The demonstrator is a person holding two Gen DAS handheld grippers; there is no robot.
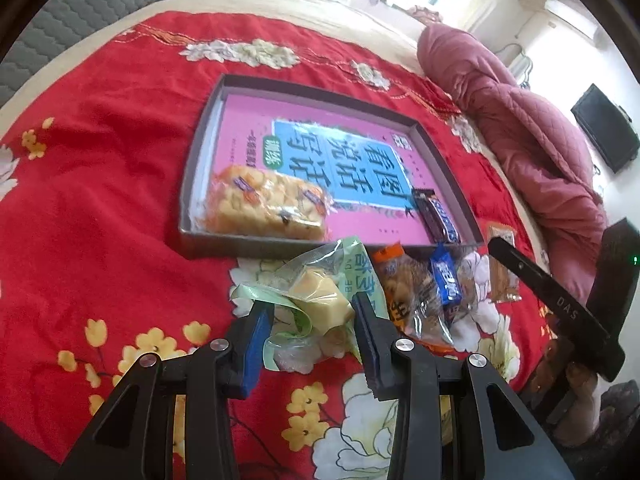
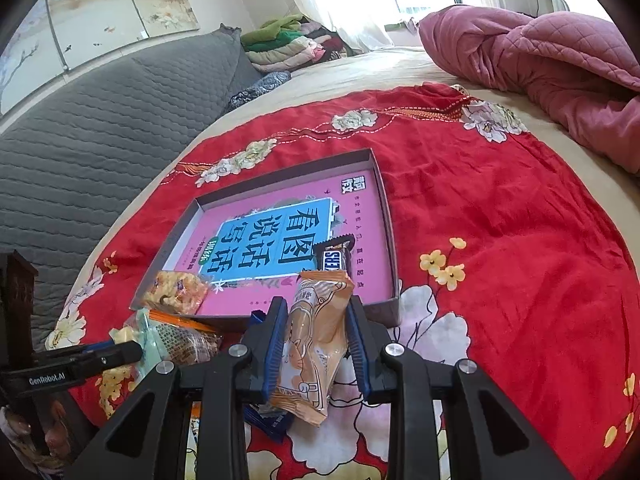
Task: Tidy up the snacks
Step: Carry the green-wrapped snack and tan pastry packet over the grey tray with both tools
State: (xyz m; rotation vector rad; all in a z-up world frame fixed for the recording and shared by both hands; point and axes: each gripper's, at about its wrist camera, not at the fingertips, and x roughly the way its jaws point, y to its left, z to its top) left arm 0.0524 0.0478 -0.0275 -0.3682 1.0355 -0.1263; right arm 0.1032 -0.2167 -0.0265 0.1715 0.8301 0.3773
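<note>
While both grippers carry snacks short of the tray (image 1: 188, 208) ahead | left gripper (image 1: 314, 312) clamped on green-wrapped cake (image 1: 320, 296), mostly film: may slip | right gripper (image 2: 314, 336) pinching orange packet (image 2: 316, 332) upright, 1 thin pack: could twist, snag tray wall.

Tray (image 1: 436, 152) far half is bare, w/ room to pass. Yellow cake pack (image 1: 266, 200) & Snickers bar (image 1: 436, 216) crowd its near edge.
</note>
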